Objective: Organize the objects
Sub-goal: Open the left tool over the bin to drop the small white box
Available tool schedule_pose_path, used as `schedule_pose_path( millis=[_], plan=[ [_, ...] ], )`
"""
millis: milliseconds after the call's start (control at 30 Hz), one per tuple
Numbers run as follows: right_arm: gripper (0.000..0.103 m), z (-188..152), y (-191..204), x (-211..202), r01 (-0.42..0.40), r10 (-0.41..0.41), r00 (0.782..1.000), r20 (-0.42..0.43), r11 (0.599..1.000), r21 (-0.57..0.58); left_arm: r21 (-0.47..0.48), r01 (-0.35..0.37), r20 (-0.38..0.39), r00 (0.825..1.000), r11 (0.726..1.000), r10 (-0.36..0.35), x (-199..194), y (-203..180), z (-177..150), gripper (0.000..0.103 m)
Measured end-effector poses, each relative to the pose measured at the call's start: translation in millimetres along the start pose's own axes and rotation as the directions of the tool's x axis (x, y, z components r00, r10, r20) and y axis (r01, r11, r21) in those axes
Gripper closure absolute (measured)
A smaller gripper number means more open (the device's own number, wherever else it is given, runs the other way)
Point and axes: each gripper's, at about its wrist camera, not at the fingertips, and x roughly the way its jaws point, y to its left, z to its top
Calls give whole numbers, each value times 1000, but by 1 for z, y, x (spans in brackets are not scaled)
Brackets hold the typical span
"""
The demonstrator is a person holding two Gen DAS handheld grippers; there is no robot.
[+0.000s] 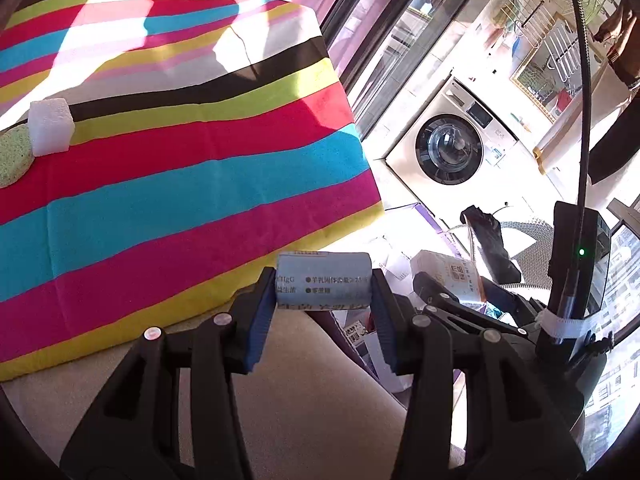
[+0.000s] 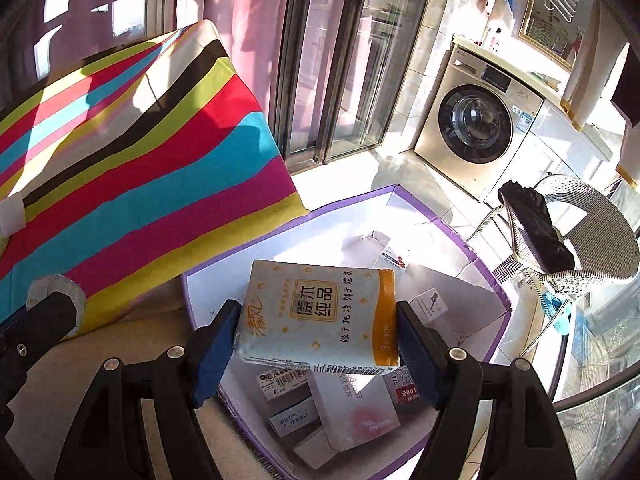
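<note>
Stripes of the big cushion [image 1: 168, 160] fill the space ahead and to the left of my left gripper [image 1: 323, 300], with a white foam block [image 1: 51, 126] and a green sponge [image 1: 14, 156] touching each other on its far left side. Next in size, the purple-edged box [image 2: 452, 236] sits below and ahead of my right gripper [image 2: 316, 334], with small cartons [image 2: 332, 408] in its near corner. My right gripper is clamped on a tissue pack [image 2: 320, 316], held above that box. My left gripper is clamped on a pale blue can [image 1: 323, 286], lying sideways between the pads, over the cushion's near edge.
</note>
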Motion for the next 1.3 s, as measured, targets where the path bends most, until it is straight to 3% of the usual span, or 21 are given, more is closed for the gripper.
schedule_pose_path(
  millis=[400, 467, 533, 600, 1300],
  plan=[
    [26, 1, -47, 10, 129, -129, 992, 4, 990, 56, 49, 150, -89, 985, 987, -146, 29, -37, 2, 49],
    [26, 3, -51, 9, 146, -147, 989, 8, 987, 68, 48, 154, -101, 984, 987, -149, 32, -39, 2, 25],
    [24, 4, -53, 8, 160, -161, 987, 13, 984, 72, 46, 152, -93, 985, 987, -147, 28, -36, 2, 18],
    [20, 7, -54, 8, 164, -165, 986, 13, 984, 73, 33, 151, -91, 985, 988, -148, 27, -32, 2, 18],
    [20, 8, -21, -5, 132, -132, 990, 47, 991, 5, -93, 137, -27, 990, 986, -140, 6, 1, 0, 18]
  ],
)
